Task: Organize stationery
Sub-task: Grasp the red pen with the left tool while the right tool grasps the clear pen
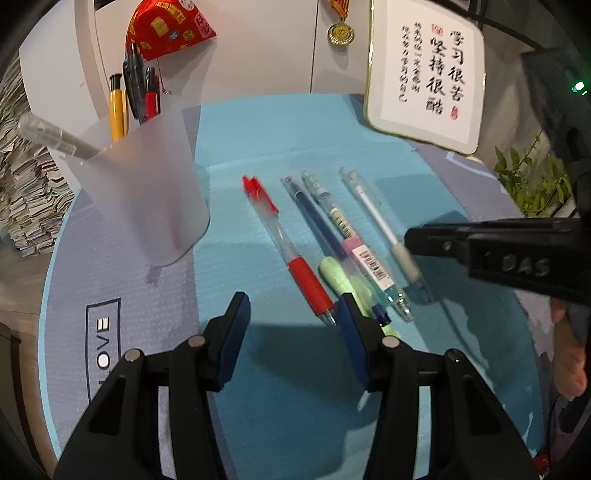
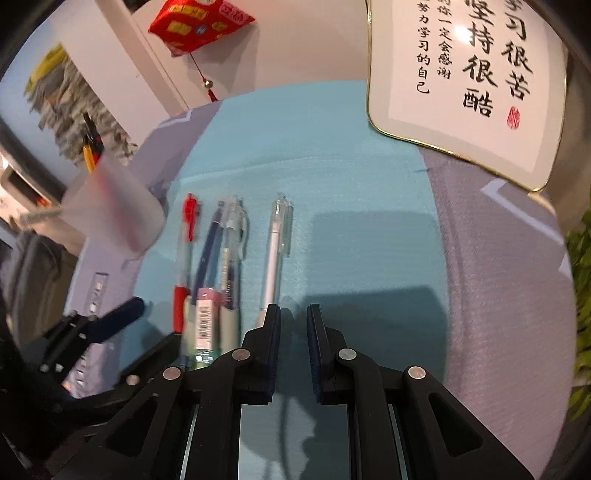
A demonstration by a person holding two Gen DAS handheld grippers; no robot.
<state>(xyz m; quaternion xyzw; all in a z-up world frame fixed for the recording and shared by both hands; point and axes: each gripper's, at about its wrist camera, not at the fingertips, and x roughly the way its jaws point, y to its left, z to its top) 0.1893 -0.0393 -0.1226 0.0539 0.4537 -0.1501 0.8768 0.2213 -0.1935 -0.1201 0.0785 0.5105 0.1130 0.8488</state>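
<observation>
Several pens lie side by side on a light blue mat (image 1: pixel 295 140): a red pen (image 1: pixel 284 243), a dark blue pen (image 1: pixel 317 221), a clear pen with a pink barcode label (image 1: pixel 354 240), a white pen with a grey grip (image 1: pixel 384 225), and a green highlighter (image 1: pixel 340 280) partly behind my left finger. My left gripper (image 1: pixel 295 306) stands open just short of the pens' tips, nothing between its pads. My right gripper (image 2: pixel 293 310) is shut and empty, its tip (image 1: pixel 410 236) over the white pen (image 2: pixel 275 251). A frosted cup (image 1: pixel 147 192) at the left holds several pens.
A framed calligraphy plaque (image 1: pixel 424 81) leans at the back right, with a medal (image 1: pixel 340 33) and a red ornament (image 1: pixel 166 26) on the wall. A green plant (image 1: pixel 532 181) is at the right edge, stacked papers (image 1: pixel 26 184) far left. A person's hand (image 1: pixel 569 354) shows at right.
</observation>
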